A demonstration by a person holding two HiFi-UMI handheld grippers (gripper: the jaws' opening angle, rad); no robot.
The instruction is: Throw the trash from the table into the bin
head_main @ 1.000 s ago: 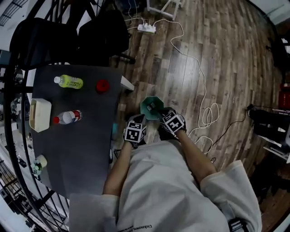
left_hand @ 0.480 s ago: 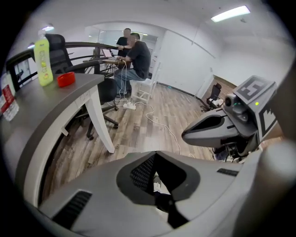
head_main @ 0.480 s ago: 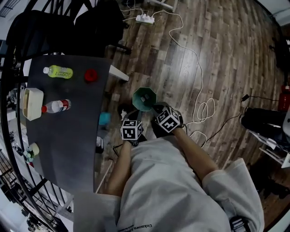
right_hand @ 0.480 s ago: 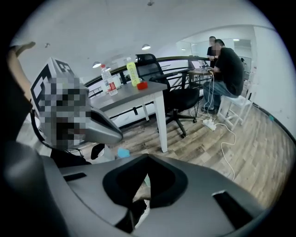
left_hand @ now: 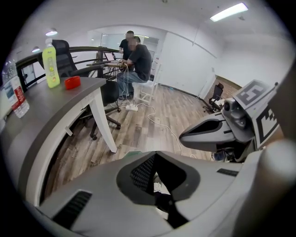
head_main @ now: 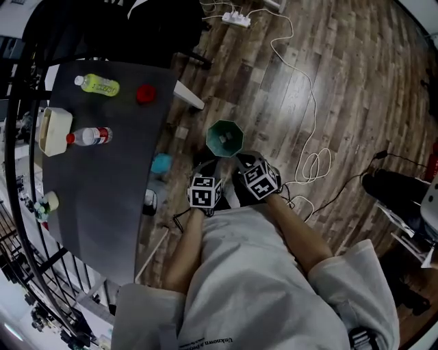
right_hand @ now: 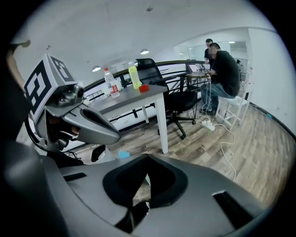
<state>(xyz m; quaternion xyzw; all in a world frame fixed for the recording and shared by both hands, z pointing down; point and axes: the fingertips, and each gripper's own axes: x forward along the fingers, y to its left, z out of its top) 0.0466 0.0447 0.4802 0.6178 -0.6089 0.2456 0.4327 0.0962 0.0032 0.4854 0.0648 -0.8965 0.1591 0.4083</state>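
A green bin (head_main: 225, 137) stands on the wood floor beside the dark table (head_main: 109, 198), with a pale scrap inside it. On the table lie a green bottle (head_main: 96, 85), a red lid (head_main: 145, 93), a water bottle (head_main: 89, 136), a white box (head_main: 55, 131) and a small cup (head_main: 46, 202). My left gripper (head_main: 207, 171) and right gripper (head_main: 241, 161) hang side by side just short of the bin, pointing down at it. Both are shut with nothing held. In the left gripper view (left_hand: 156, 155) the jaws meet; the right gripper view (right_hand: 148, 158) shows the same.
A blue object (head_main: 161, 163) and a black-and-white one (head_main: 150, 200) lie on the floor at the table's edge. White cables (head_main: 301, 89) and a power strip (head_main: 236, 19) cross the floor. Black chairs (head_main: 137, 27) stand behind the table. People (left_hand: 136, 58) sit at a far desk.
Both grippers have drawn back a little from the bin, toward my body, and rolled slightly. They stay shut. The view has swung, so the table sits higher in the picture.
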